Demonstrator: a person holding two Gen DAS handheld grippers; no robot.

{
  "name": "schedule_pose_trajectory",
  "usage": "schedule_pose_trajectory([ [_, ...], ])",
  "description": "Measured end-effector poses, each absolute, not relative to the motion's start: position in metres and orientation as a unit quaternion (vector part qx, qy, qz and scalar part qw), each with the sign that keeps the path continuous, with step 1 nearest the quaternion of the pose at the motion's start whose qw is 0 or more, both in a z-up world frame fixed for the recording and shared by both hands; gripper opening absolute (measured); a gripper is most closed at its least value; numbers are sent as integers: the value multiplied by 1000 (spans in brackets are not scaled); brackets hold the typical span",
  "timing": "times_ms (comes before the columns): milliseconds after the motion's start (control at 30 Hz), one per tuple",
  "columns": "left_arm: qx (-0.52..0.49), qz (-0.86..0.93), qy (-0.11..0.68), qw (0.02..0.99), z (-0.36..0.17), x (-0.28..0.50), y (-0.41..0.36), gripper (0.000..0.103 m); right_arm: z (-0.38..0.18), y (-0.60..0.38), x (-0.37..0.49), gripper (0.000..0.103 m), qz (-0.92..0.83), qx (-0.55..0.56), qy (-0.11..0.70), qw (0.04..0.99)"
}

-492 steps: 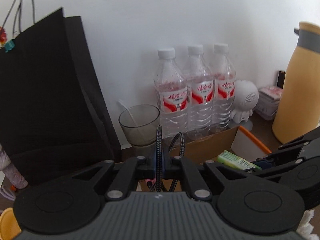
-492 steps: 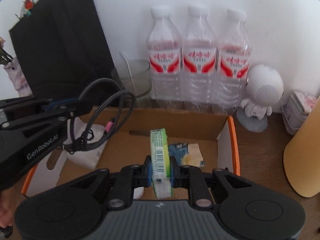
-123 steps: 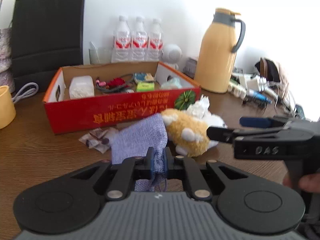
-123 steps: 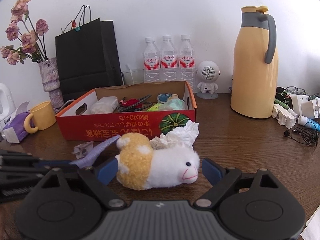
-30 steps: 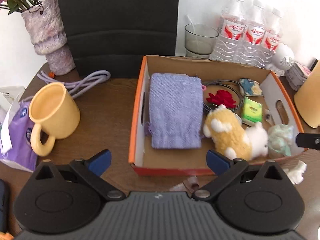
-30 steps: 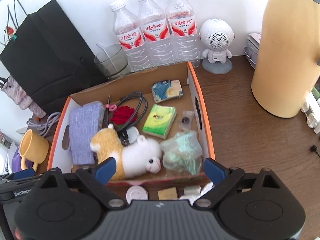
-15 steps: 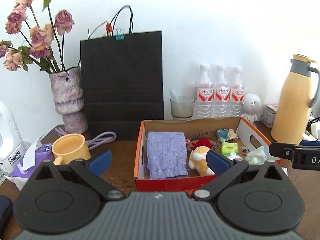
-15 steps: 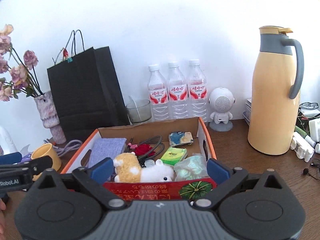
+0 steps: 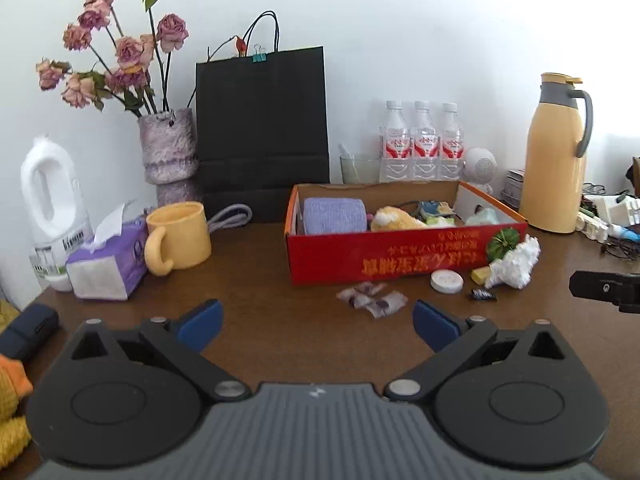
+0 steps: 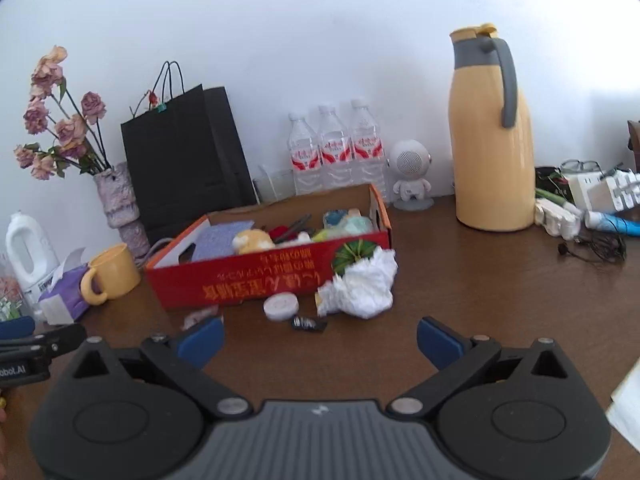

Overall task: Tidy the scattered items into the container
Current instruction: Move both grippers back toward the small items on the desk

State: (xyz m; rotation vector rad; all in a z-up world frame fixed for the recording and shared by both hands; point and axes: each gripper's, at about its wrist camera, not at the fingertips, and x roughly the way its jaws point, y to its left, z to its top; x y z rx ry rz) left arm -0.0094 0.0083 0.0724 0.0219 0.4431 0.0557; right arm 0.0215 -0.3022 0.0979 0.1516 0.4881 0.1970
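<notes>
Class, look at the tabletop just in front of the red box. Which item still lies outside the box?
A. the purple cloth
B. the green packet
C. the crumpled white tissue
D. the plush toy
C: the crumpled white tissue lies on the table against the front of the red box, while the other three sit inside it.

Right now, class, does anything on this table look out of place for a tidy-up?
Yes. A crumpled white tissue, a round white cap, a small black wrapper and clear sweet wrappers lie outside the red box, along its front wall.
</notes>
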Motion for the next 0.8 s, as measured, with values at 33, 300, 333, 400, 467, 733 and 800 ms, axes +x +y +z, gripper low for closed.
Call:
schedule_pose_trajectory([
  [33, 5, 20, 227, 974, 67, -20, 9, 103, 94, -306, 10, 103, 92, 74, 247, 962],
  [300, -13, -28, 264, 964, 51, -26, 21, 103, 85, -321, -28, 103, 75, 67, 254, 962],
  [333, -12, -31, 267, 963, 51, -19, 21, 103, 86, -320, -24, 103, 76, 69, 256, 961],
  [400, -9, -30, 268, 963, 52, -3, 20, 102, 88, -315, -14, 101, 84, 69, 258, 960],
  [467, -7, -26, 265, 964, 53, 11, 23, 101, 90, -307, -1, 93, 103, 65, 266, 956],
  [733, -30, 8, 273, 962, 48, 52, 56, 100, 81, -225, 73, 71, 203, -7, 313, 928],
  [800, -34, 11, 276, 960, 46, 59, 63, 99, 75, -200, 96, 66, 224, -39, 318, 920],
])
